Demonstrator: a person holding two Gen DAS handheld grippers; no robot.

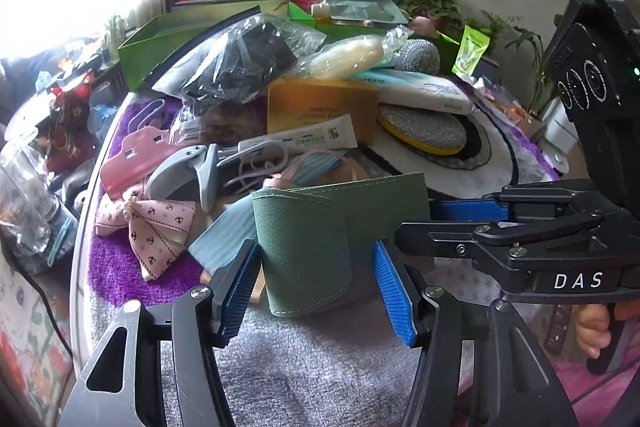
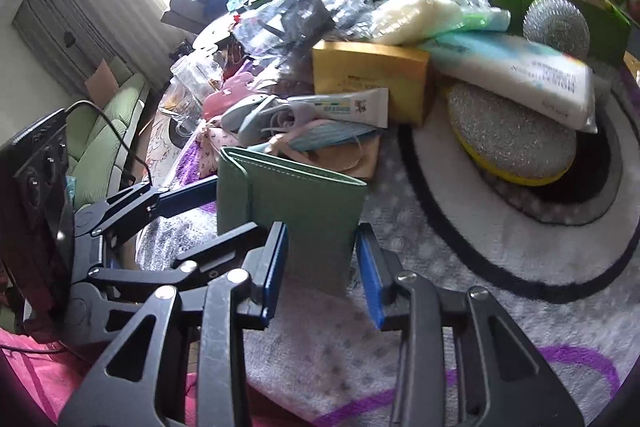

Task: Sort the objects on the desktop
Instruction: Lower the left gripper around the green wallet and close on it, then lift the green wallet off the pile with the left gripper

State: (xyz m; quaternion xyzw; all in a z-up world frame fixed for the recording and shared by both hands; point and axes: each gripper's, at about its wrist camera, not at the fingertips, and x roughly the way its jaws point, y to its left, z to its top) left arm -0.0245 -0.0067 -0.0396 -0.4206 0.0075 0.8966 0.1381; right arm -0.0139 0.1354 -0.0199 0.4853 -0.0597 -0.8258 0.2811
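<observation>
Both tools grip one green wallet (image 1: 336,247): left tool (image 1: 316,291) and right tool (image 2: 322,275) clamp its sides.

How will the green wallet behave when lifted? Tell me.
The green wallet is probably fairly stiff: it stands on edge and keeps its folded shape. Its suede-like surface likely grips the ribbed pads, so slipping seems unlikely. Its flap looks loose and may swing open.

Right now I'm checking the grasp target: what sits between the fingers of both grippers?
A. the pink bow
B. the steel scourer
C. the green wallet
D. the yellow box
C: the green wallet stands between the blue pads of the left gripper, and the right gripper also straddles it.
</observation>
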